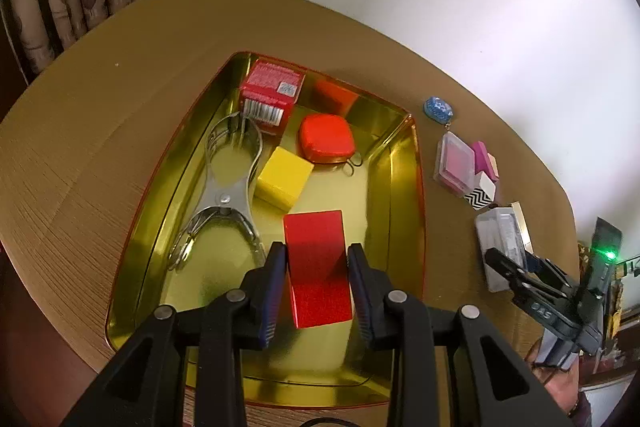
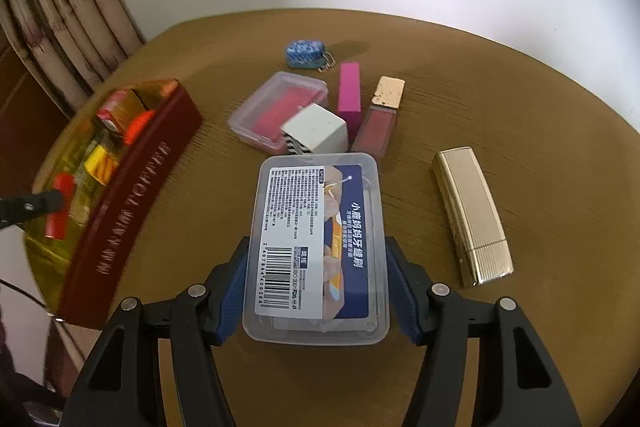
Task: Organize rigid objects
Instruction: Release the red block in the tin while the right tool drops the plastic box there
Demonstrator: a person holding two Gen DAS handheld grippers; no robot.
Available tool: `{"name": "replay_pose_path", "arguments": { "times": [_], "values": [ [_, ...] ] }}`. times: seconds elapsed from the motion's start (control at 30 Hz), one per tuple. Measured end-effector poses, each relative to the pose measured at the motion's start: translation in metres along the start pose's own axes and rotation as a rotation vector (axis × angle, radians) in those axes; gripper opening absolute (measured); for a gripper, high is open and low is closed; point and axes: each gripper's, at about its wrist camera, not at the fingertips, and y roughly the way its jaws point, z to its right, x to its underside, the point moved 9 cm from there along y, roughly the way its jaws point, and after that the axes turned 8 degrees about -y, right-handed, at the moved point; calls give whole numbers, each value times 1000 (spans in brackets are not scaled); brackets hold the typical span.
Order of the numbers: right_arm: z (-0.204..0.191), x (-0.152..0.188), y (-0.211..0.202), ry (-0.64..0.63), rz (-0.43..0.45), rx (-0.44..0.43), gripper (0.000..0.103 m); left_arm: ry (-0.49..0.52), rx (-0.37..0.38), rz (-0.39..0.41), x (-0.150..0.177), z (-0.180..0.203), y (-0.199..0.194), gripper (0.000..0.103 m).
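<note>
My left gripper (image 1: 316, 259) is over the gold tin tray (image 1: 400, 187), its jaws on either side of a flat red card (image 1: 318, 267); they look shut on it. The tray also holds a yellow block (image 1: 284, 177), a red rounded case (image 1: 326, 139), a red printed box (image 1: 270, 93) and metal tongs (image 1: 224, 187). My right gripper (image 2: 316, 283) straddles a clear plastic box with a barcode label (image 2: 316, 247) on the table; the jaws sit at its sides with small gaps, open.
On the brown table (image 2: 520, 107) lie a gold lipstick case (image 2: 472, 215), a pink clear box (image 2: 280, 107), a white cube (image 2: 316, 129), a magenta block (image 2: 349, 91), a lip gloss (image 2: 380, 115) and a blue keychain pouch (image 2: 305, 54). Curtains stand left.
</note>
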Motion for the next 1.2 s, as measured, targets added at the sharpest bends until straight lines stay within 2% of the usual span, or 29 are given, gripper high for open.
{"name": "replay_pose_path", "arguments": {
  "times": [0.27, 0.4, 0.57, 0.73, 0.8, 0.97, 1.2],
  "values": [
    [-27, -26, -36, 71, 79, -148, 58, 9, -58, -3, -1, -15, 11, 32],
    [-67, -54, -44, 55, 110, -241, 58, 8, -80, 13, -2, -21, 8, 32],
    [-123, -78, -38, -10, 104, -325, 58, -11, -108, 28, -6, -35, 2, 32],
    [-161, -102, -1, -58, 56, -328, 58, -8, -135, 35, -6, -45, -3, 32],
    [-171, -107, 16, -76, 36, -304, 58, -26, -95, 17, -5, -46, -4, 32],
    [-178, -108, 45, -83, -1, -249, 58, -72, -31, 26, -10, -57, -17, 32],
    [-175, -103, 60, -74, -42, -218, 59, -29, -93, 98, -11, -62, -33, 32]
  ]
}}
